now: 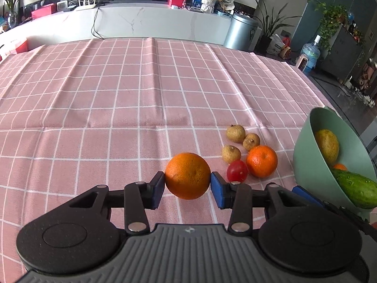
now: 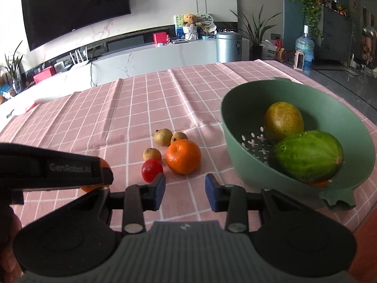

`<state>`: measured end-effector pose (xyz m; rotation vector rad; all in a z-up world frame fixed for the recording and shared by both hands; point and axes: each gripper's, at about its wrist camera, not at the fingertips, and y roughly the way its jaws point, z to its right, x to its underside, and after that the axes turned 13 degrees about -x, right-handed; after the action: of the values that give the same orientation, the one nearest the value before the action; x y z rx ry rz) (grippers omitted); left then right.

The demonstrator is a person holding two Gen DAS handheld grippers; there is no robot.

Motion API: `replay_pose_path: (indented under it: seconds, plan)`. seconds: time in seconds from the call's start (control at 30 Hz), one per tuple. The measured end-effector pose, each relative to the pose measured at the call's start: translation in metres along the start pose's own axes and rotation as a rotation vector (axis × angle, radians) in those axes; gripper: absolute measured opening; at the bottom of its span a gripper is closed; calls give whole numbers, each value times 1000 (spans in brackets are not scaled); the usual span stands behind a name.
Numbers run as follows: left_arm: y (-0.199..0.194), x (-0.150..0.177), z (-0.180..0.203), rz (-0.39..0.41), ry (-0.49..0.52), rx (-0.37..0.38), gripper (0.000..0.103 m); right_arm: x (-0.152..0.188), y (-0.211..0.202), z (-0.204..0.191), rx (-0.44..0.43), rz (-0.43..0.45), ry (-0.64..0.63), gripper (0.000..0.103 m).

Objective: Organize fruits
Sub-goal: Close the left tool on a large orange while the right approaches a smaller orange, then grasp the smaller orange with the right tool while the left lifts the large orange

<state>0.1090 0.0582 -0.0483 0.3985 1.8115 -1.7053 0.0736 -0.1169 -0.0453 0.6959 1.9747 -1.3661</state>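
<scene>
My left gripper is shut on a large orange, held between its blue pads just above the pink checked cloth. To its right lie a small tangerine, a red tomato and three brown longans. The green colander bowl at the right holds a yellow-green fruit and a cucumber. My right gripper is open and empty, just short of the tomato and tangerine, left of the bowl. The left gripper's body mostly hides the held orange.
The pink checked cloth covers the table, with the edge close on the right behind the bowl. Beyond the far edge stand a white counter, a metal bin and plants. A water bottle stands on the floor at the right.
</scene>
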Motion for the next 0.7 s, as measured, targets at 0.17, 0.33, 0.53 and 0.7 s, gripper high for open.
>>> replay_pose_path:
  seconds: [0.17,0.33,0.53,0.7]
  plan:
    - [3,-4,-6,7,-31,-8,48,-6,8,-2,12,63,80,38]
    - [8,-5,-12,5,-65,-22,48,-11,23,-4,55,70,119,44]
    - [14,-6,-17,-3,-80,-47,48,-12,41,-6,106,53,154,44]
    - [17,-6,-17,-5,-71,-50,48,-14,50,-6,134,55,202,45]
